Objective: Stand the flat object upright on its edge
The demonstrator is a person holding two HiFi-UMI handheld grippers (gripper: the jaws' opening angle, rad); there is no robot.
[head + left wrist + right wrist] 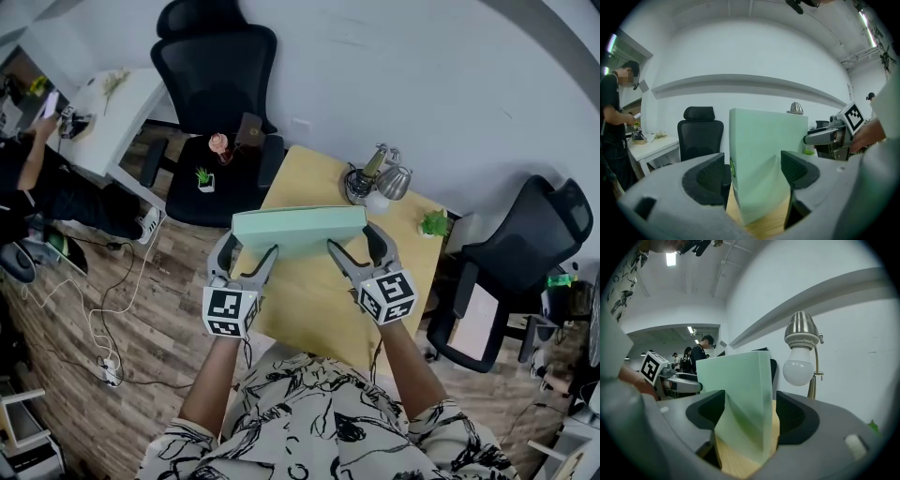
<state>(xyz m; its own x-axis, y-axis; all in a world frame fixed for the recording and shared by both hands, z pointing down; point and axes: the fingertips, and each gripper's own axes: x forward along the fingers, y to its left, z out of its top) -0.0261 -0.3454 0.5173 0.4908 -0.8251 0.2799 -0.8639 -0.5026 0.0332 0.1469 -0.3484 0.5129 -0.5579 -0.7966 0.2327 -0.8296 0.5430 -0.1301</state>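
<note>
A pale green flat box (298, 232) stands upright on its long edge on the wooden table (309, 309). My left gripper (246, 255) straddles the box's left end, with one jaw on each broad face. In the left gripper view the box (764, 159) fills the space between the pads and its bottom edge rests on the wood. My right gripper (359, 247) straddles the right end the same way. In the right gripper view the box (740, 399) sits between the pads with its narrow end face toward the right pad. Both grippers are shut on the box.
A silver desk lamp (382, 176) and a small green plant (434, 223) stand at the table's far right. Black office chairs (217, 75) (525, 272) flank the table. A small potted plant (203, 178) rests on the left chair's seat. A person (28, 178) sits at a white desk far left.
</note>
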